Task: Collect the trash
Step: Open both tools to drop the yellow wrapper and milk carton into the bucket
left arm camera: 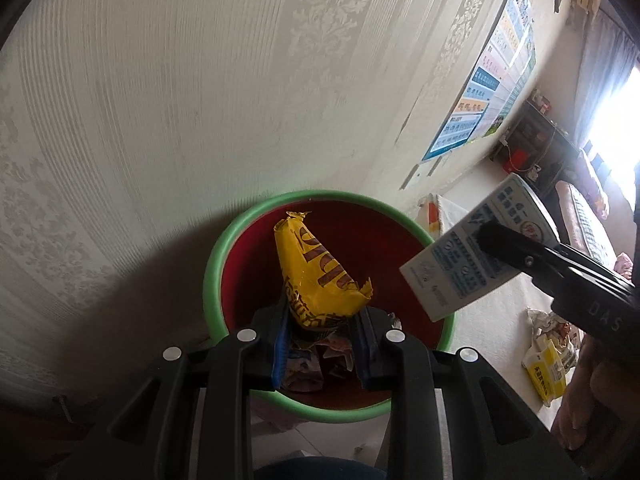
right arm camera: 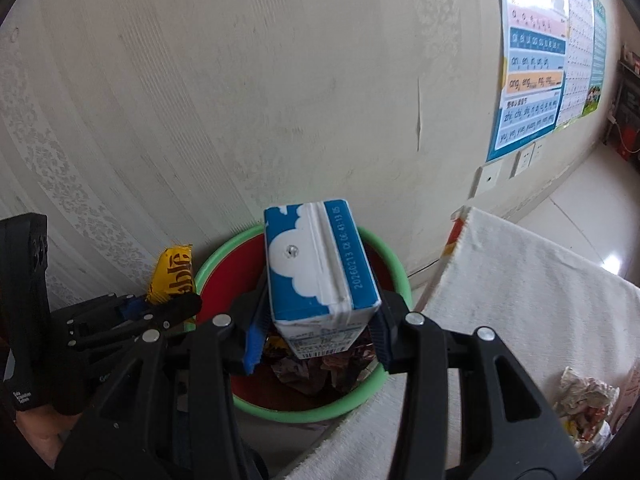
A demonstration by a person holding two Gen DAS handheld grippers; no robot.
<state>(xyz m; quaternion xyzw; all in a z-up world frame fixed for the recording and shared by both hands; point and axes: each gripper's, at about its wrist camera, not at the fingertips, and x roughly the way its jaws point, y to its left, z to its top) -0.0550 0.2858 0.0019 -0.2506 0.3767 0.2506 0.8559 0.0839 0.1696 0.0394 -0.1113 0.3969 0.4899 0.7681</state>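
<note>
My left gripper is shut on a yellow snack wrapper and holds it over a red bin with a green rim. Crumpled wrappers lie in the bin. My right gripper is shut on a blue and white milk carton above the same bin. In the left wrist view the carton hangs at the bin's right edge. In the right wrist view the wrapper and the left gripper sit at the bin's left.
The bin stands against a patterned wall. A white-cloth table lies to the right with crumpled trash and a yellow packet on it. Posters hang on the wall.
</note>
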